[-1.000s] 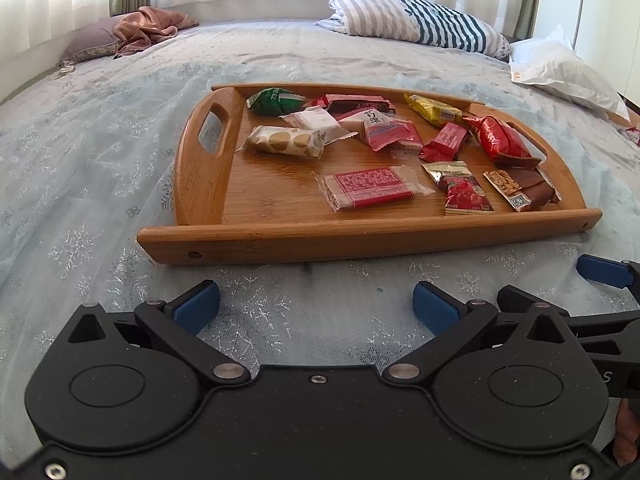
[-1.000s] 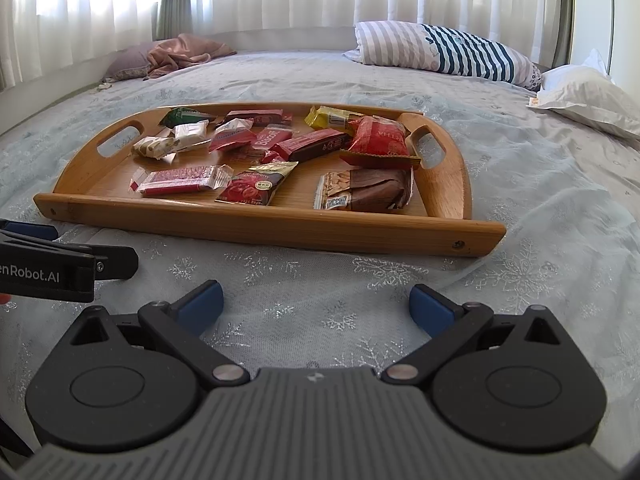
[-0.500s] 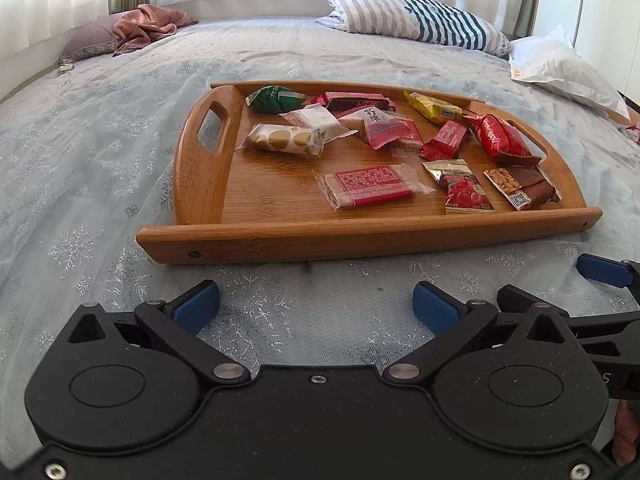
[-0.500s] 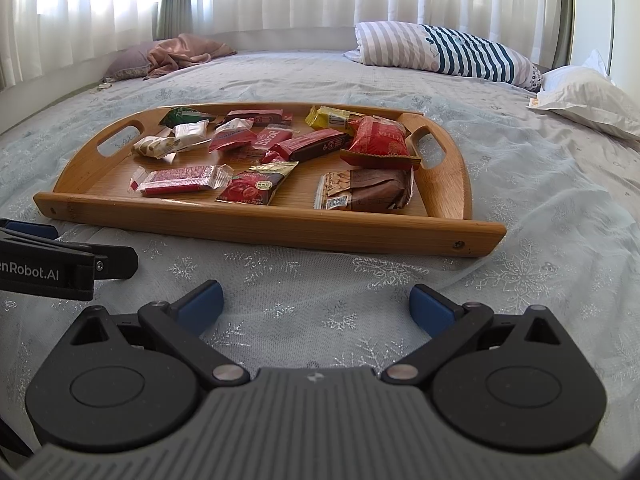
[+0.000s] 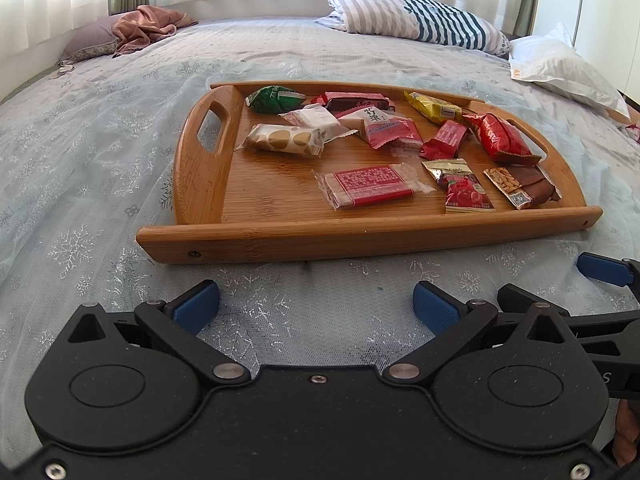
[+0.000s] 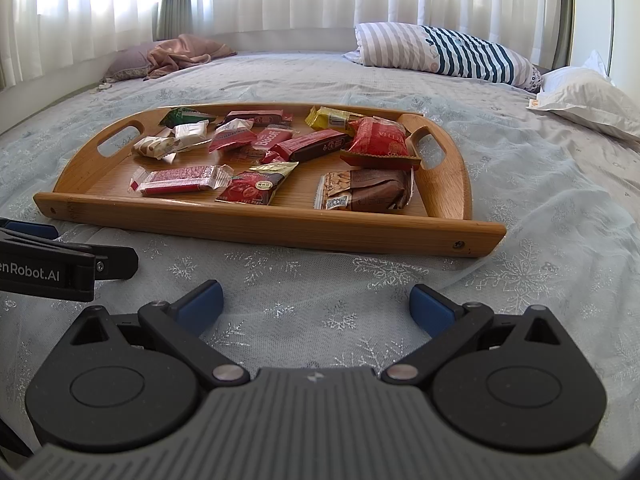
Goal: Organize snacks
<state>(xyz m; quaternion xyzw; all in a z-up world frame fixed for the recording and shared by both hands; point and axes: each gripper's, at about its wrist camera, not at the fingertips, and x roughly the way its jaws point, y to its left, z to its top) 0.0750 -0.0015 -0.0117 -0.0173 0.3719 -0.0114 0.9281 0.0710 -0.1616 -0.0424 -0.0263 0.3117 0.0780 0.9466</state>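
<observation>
Snacks [image 5: 370, 186] lie scattered on wooden tray [image 5: 280, 236], ahead of both grippers. Left gripper [image 5: 316, 306] and right gripper [image 6: 316, 304] hover wide apart, empty.

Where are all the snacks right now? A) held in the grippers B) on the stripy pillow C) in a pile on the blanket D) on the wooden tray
D: every wrapped snack, like the green packet and the brown nut bar, lies on the wooden tray on the bed, while the left gripper and right gripper are open and hold nothing.
</observation>
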